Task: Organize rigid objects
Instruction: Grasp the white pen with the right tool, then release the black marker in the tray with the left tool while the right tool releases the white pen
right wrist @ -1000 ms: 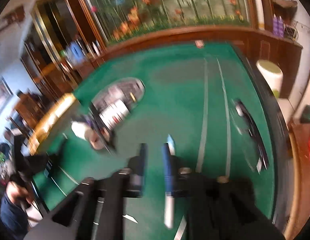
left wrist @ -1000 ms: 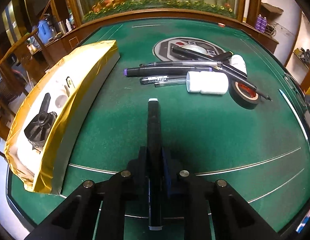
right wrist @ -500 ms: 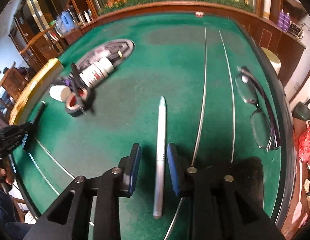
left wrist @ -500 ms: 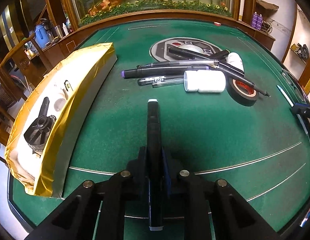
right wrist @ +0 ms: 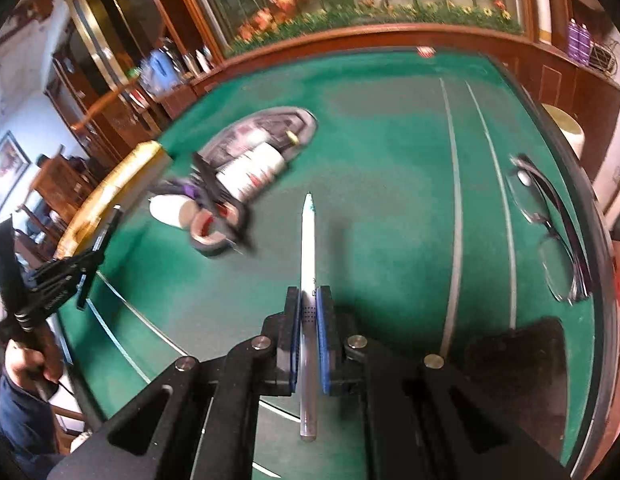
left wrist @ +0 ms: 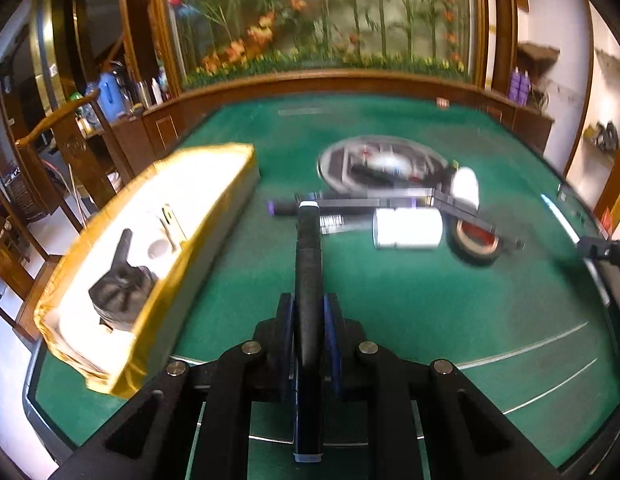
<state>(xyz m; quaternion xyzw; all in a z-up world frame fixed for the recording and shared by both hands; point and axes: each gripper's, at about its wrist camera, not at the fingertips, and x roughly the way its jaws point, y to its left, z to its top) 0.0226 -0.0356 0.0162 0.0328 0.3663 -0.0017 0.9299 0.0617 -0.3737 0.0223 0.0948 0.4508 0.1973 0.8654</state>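
The left gripper (left wrist: 307, 320) is clamped on a long black marker with a white band at its tip (left wrist: 307, 264), whose long axis runs straight out along the fingers, tip pointing ahead over the green felt table (left wrist: 390, 300). The gold-edged open white box (left wrist: 157, 248) lies to the left of those fingers and slightly ahead, its length angled away from them; it looks the likely drop place, and this hand is the nearer one. The right gripper (right wrist: 307, 320) has closed on a slim white pen with a clear rear end (right wrist: 308, 248), also lined up with its fingers, tip forward. Ahead and left of those fingers sits the pile of pens, white bottle (left wrist: 408, 228) and tape roll (left wrist: 476, 242).
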